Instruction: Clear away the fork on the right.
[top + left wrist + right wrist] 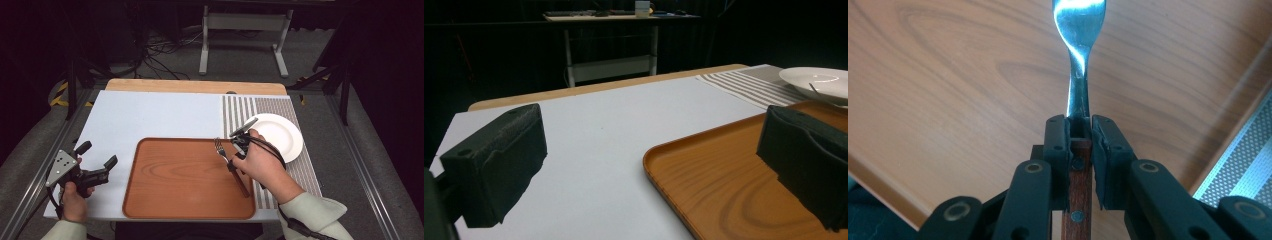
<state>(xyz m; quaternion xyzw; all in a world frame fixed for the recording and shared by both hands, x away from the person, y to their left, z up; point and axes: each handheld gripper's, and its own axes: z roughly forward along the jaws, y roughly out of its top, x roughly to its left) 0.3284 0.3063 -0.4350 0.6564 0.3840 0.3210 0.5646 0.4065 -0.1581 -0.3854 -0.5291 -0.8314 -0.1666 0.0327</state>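
A fork [222, 150] with a brown wooden handle hangs over the right part of the wooden tray [175, 175], tines pointing away from the person. My right gripper [232, 162] is shut on that handle, with the person's hand wrapped over it. In the right gripper view the jaws clamp the wooden handle [1079, 175], and the fork's metal neck [1078, 85] runs ahead over the tray's wood grain [948, 75]. My left gripper [97, 154] stands open above the table left of the tray. Its wide-apart jaws hold nothing in the left gripper view [649, 165].
A white plate [277, 135] rests on a striped grey placemat [300, 165] right of the tray, and also appears as the plate [819, 80] at the far right. A pale sheet [150, 115] covers the table. Dark frames and cables lie beyond the far edge.
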